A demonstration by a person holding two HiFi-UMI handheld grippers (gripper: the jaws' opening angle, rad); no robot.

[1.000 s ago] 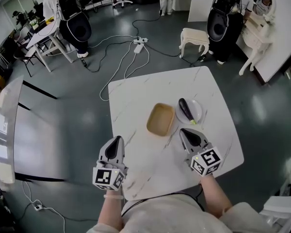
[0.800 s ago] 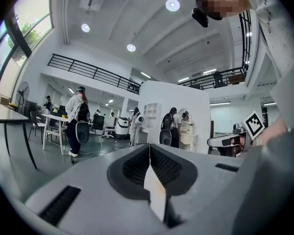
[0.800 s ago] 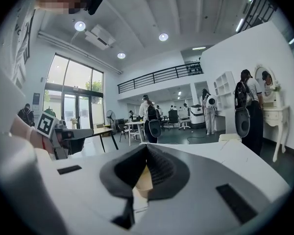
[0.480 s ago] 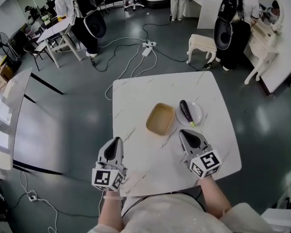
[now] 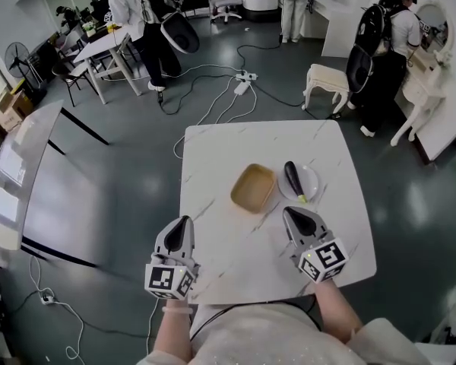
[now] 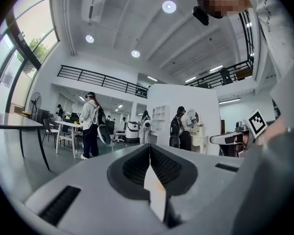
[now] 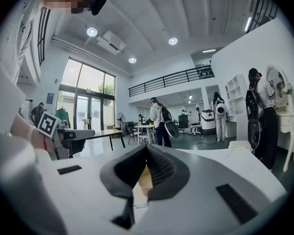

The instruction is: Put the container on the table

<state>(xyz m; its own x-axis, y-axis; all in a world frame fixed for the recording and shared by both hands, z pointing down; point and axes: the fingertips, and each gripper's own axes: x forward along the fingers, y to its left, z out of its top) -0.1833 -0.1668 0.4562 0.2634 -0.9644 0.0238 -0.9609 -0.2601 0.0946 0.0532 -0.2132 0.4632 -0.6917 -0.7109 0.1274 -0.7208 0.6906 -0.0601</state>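
Currently a shallow, tan, square container (image 5: 252,188) sits flat on the white table (image 5: 213,150), empty and upright. It lies just ahead of the right hand-held gripper (image 5: 289,212) and slightly to its left. From the left hand-held gripper (image 5: 184,222) it is farther off, ahead and to the right.

Both hand-held grippers have their jaws pressed together with nothing between them. Neither one touches the container. Both hover low over the near part of the table.

A small plate (image 5: 310,175) holding a dark eggplant (image 5: 292,179) sits just ahead of the right hand-held gripper, close beside the container's right edge.

The container looks light and stiff, with thin raised walls. It would probably slide easily on the smooth tabletop. The best hold is likely a pinch over the near wall, one jaw inside and one outside.
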